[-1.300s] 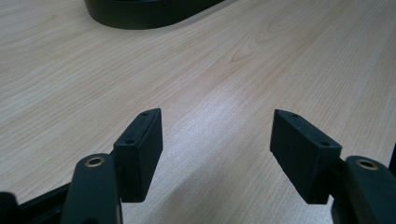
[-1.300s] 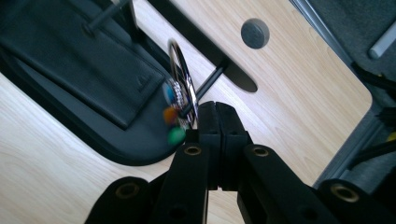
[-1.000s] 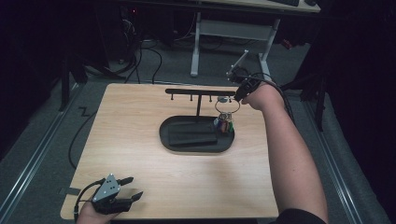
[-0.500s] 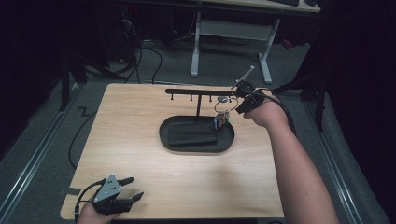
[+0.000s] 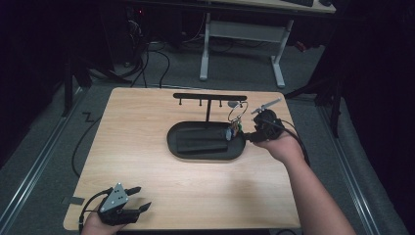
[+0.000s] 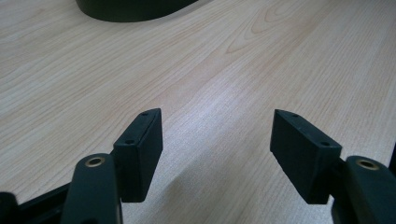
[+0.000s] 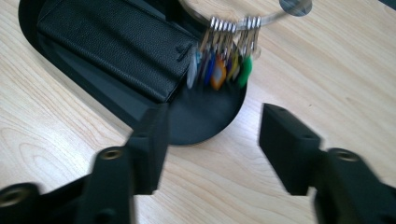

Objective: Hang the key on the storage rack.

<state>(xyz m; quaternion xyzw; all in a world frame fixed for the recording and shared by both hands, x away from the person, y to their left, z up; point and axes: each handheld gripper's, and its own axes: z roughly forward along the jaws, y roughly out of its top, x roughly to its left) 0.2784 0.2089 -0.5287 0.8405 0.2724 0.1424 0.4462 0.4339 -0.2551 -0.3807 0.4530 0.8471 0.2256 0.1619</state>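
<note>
- The room is dark, with a grey floor, black cables and the white legs of another desk behind.
- In the middle is a table (image 5: 147, 147) with a light wood top. It is smooth, and wavy grain lines run across it.
- On the table sits a black oval tray (image 5: 205, 152) with a low rim. It looks smooth and a little shiny.
- Inside the tray lies a flat black wallet (image 7: 116, 44). Its skin looks bumpy like leather, and it has a small loop on one edge.
- A thin black stand (image 5: 209, 97) rises behind the tray. It is shaped like a T, with small pegs hanging under its bar.
- A big round metal key ring (image 5: 237, 111) hangs from a peg at the right end of the bar. It is thin and shiny.
- Little colored tags (image 7: 224, 67) hang from the ring on silver loops: blue, orange, yellow and green. They dangle over the right end of the tray.
- The right gripper (image 5: 255, 131) is just beside the tags, at the right end of the tray. Its two black blocky jaws are wide apart and hold nothing.
- The left gripper (image 5: 139, 200) rests at the near left corner of the table, well apart from the tray. Its jaws are wide apart too, with bare wood between them.
</note>
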